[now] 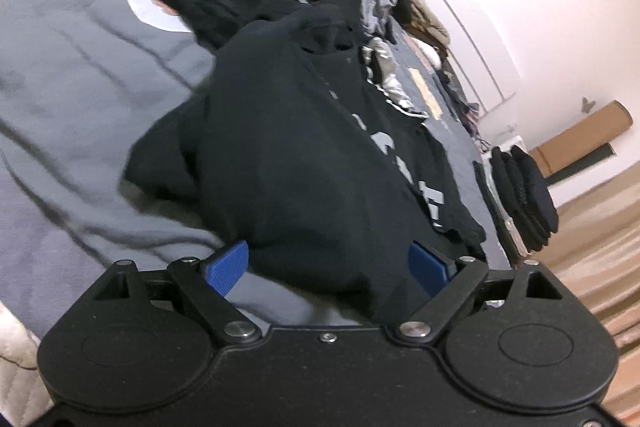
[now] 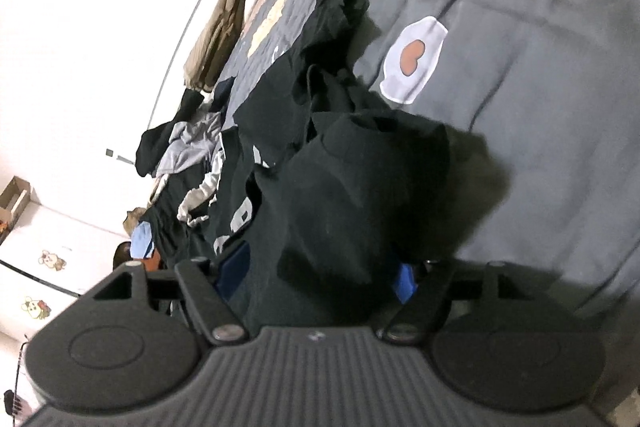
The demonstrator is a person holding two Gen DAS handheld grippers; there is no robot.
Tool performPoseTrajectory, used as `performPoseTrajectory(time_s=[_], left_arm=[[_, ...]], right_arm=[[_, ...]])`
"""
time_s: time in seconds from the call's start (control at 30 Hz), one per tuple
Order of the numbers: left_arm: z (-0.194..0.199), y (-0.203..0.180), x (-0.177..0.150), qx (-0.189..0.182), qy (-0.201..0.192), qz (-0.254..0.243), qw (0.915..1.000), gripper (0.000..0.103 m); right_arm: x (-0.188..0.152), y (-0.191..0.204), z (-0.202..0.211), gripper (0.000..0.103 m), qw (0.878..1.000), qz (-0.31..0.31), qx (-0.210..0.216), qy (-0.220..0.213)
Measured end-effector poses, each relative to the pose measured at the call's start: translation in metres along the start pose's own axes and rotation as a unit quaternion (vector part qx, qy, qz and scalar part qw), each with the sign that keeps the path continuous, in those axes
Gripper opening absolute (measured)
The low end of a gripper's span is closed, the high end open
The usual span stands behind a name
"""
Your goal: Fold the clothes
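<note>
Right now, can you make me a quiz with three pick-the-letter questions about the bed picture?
1. Where does the black sweatshirt with grey letters lie?
A. on the grey quilted bed cover
B. on the wooden floor
C. in a box

2. What colour are the pads on the left gripper?
A. red
B. blue
C. yellow

3. How do the left gripper's fingers stand?
A. pressed together
B. spread wide, with sweatshirt cloth between them
C. out of sight

Answers: 1 A, grey cover shows all around the sweatshirt. 2 B, both ribbed pads are blue. 3 B, the pads sit far apart on either side of the dark fabric.
</note>
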State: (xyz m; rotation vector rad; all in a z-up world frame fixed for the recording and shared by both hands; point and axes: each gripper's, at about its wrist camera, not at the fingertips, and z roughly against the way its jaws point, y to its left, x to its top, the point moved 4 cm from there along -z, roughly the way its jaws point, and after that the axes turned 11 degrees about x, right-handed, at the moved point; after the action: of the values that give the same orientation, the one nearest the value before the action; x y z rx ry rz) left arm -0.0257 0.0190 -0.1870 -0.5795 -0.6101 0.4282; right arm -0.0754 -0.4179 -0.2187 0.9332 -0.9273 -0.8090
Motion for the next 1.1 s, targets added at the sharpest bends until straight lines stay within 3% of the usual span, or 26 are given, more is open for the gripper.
performPoseTrajectory(time_s=[0.17, 0.3, 0.4, 0.57, 0.6, 0.63, 0.67, 0.7, 0.93, 1.03, 1.1], left_arm=[[-0.003, 0.018, 0.003, 0.003, -0.008, 0.043, 0.9990, 0.087], [-0.004, 0.026, 0.015, -0.011, -0.043, 0.085, 0.9954, 0.085], [-0.011, 0.028, 0.021, -0.013, -0.048, 0.095, 0.9943, 0.075], [-0.019, 0.028, 0.028, -0.023, -0.053, 0.091, 0.9941, 0.077], [-0.019, 0.027, 0.030, -0.024, -0.056, 0.085, 0.9945, 0.071], [-0.018, 0.026, 0.031, -0.023, -0.060, 0.078, 0.9949, 0.045], [-0.017, 0.025, 0.032, -0.021, -0.064, 0.072, 0.9952, 0.029], [-0.017, 0.024, 0.033, -0.023, -0.064, 0.068, 0.9953, 0.020], [0.024, 0.004, 0.051, -0.061, -0.087, 0.019, 0.9942, 0.013], [0.043, 0.009, 0.051, -0.054, -0.078, 0.014, 0.9954, 0.013], [0.052, 0.017, 0.048, -0.041, -0.066, 0.009, 0.9970, 0.013]], right_arm=[[0.001, -0.001, -0.002, 0.071, 1.000, -0.004, -0.003, -0.010], [0.001, 0.000, -0.004, 0.070, 1.000, -0.002, -0.003, -0.018], [0.001, 0.001, -0.006, 0.067, 1.000, 0.001, 0.002, -0.018], [0.002, 0.001, -0.008, 0.067, 1.000, 0.001, 0.007, -0.020], [0.003, 0.002, -0.009, 0.057, 1.000, 0.003, 0.007, -0.022], [0.004, 0.004, -0.008, 0.032, 1.000, 0.007, 0.006, -0.027], [0.005, 0.006, -0.006, 0.019, 0.999, 0.005, 0.013, -0.032], [0.007, 0.009, -0.003, 0.008, 0.999, 0.003, 0.020, -0.037], [0.018, 0.037, 0.025, 0.005, 0.995, -0.016, 0.079, -0.067], [0.011, 0.047, 0.040, 0.005, 0.995, -0.018, 0.083, -0.051], [0.001, 0.046, 0.045, 0.005, 0.997, -0.011, 0.064, -0.033]])
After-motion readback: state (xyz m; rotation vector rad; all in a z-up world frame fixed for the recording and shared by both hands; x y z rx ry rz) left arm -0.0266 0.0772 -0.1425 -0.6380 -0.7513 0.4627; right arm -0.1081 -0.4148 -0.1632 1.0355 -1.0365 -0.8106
